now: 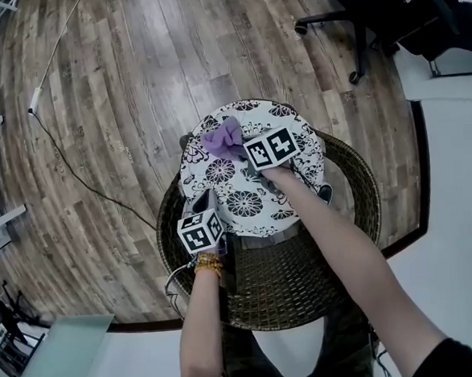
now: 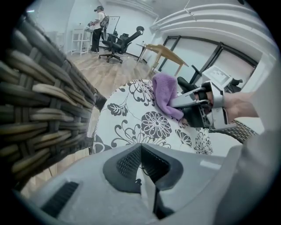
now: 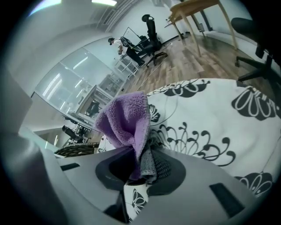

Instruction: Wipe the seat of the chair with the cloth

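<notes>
Head view: purple cloth was seen bunched on the floral seat, at the right gripper
Left gripper view: left gripper was found closed and empty
Right gripper view: jaws were clamped on the purple cloth

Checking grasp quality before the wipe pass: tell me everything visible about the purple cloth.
The cloth is purple terry-like fabric, soft and fuzzy, bunched into a loose wad. One gathered part is pinched in the right claw, shut on it; the rest fans out past the tips. It appears to rest on the far part of the floral seat cushion. Nothing else touches it.
</notes>
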Demonstrator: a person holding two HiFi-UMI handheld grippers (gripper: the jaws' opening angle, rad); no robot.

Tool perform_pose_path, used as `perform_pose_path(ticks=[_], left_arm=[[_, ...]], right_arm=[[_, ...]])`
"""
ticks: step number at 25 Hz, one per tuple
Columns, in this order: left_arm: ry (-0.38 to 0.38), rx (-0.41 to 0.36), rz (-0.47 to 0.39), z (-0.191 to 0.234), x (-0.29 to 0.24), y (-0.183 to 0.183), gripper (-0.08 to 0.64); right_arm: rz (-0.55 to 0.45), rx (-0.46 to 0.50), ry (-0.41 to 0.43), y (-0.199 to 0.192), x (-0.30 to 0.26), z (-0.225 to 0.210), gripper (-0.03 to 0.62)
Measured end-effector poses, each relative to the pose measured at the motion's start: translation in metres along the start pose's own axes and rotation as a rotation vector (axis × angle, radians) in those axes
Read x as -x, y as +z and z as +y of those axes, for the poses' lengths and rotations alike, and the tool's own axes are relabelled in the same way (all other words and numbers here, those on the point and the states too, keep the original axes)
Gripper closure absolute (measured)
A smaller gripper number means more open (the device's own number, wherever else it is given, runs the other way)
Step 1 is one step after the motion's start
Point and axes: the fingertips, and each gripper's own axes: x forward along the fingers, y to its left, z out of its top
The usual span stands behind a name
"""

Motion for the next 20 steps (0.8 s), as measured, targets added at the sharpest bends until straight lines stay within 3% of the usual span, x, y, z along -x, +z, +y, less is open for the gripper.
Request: perform_pose_path(ticks=[12, 17, 20], left_arm=[[-0.012, 0.002, -0.002, -0.001, -0.001, -0.001, 0.543], [-0.007, 0.000, -0.001, -0.001, -0.001, -0.002, 0.543], [0.004, -0.012, 0.007, -0.002, 0.002, 0.000, 0.543]], right_arm=[[-0.156, -0.161, -0.149, 0.014, 0.067, -0.078, 0.518], [-0.275, -0.240, -0.316, 0.022, 0.108, -0.112, 0.517], [-0.383, -0.180, -0.370, 0.033, 0.129, -0.106, 0.518]])
